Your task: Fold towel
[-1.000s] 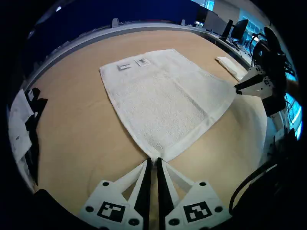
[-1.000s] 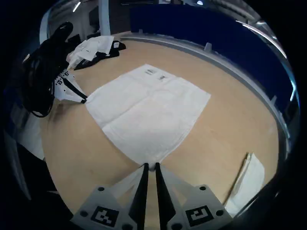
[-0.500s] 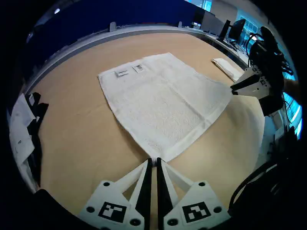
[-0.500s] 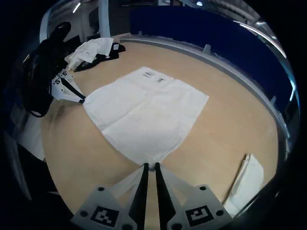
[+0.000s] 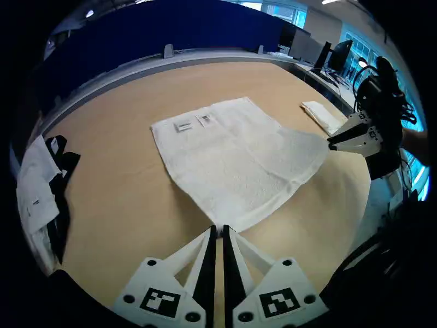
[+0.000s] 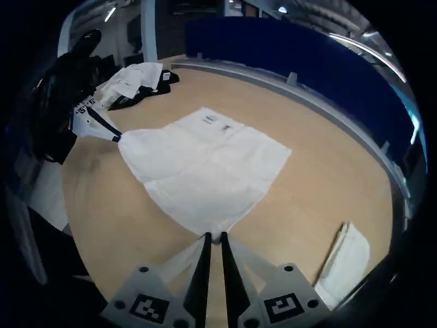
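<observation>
Left gripper view — left gripper and right gripper each clamp a towel corner, labels unreadable.

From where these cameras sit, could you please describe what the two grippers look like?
The left gripper and right gripper match: two white, wedge-shaped fingers with black inner faces tapering to tips, each base bearing a black-and-white square marker. Seen farther off, the right gripper has a black body trailing black cables.

No text can be read.
Two small tags on the white terry towel, ahead of the left gripper, are too blurred.
</observation>
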